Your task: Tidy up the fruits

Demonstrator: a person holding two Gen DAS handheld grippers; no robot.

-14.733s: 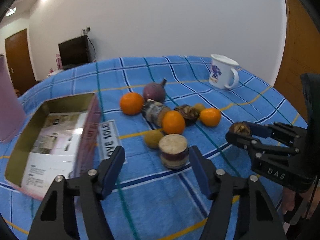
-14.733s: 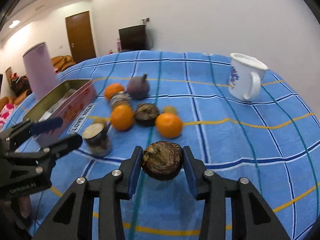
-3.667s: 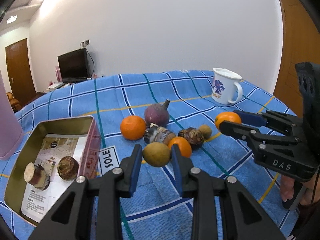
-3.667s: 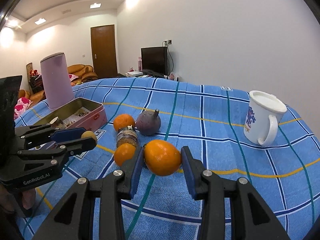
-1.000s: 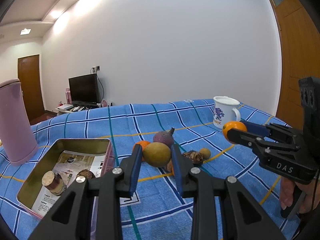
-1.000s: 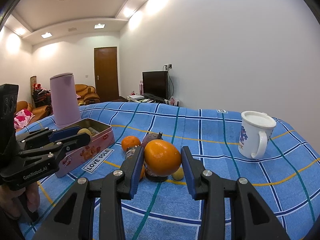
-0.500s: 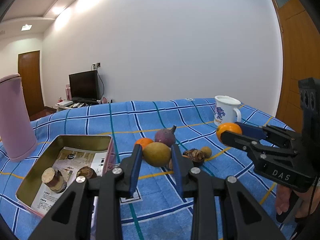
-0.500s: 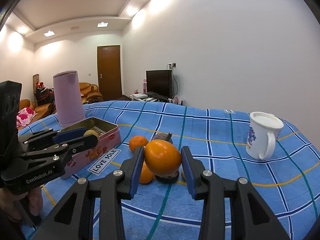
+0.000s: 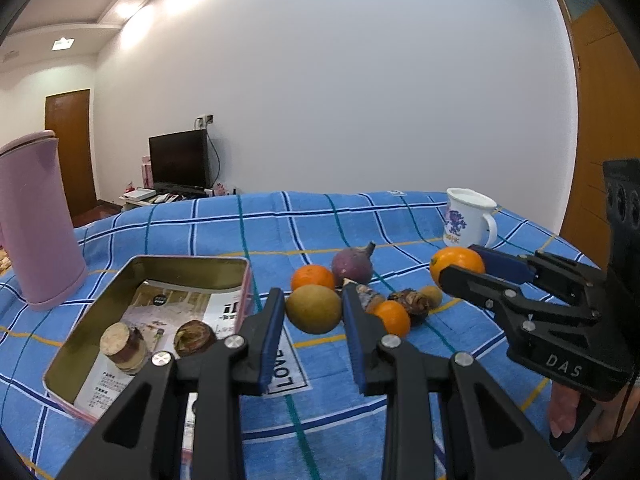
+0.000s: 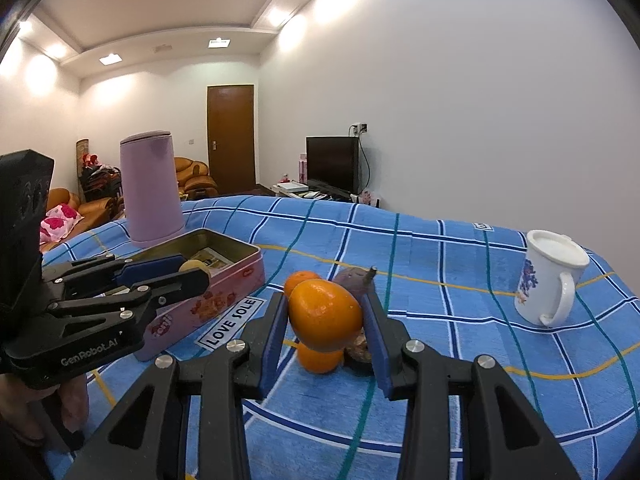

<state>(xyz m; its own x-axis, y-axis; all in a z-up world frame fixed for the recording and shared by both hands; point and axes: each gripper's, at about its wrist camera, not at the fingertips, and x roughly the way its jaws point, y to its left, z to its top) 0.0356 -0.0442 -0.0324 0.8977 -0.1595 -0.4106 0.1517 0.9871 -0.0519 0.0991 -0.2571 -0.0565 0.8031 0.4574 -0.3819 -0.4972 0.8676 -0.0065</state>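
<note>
We take the pink tin as our landmark. Farthest to its left stands the pink jug, just beside the tin's far corner. Inside the tin, on the printed paper liner, a cut cork-like piece and a brown shrivelled fruit already lie near the front wall.

Just right of the tin, the left gripper is closed on a yellow-green fruit, held above the cloth over the "LOVE SOLE" label. To place it well, we judge we should swing left until the fruit is fully past the rim, lower it over the bare liner behind the two pieces already there, and only then spread the fingers, so it does not roll or knock the rim.

Further right of the tin sit the fruits not yet sorted: an orange, a purple stemmed fruit, a smaller orange, a dark husked fruit and a small yellowish one, clustered close.

Right again, the right gripper is clamped on a large orange, held in the air. We would keep it waiting clear until the left gripper is out of the tin, then follow the same path. Well to the right stands the white mug.
</note>
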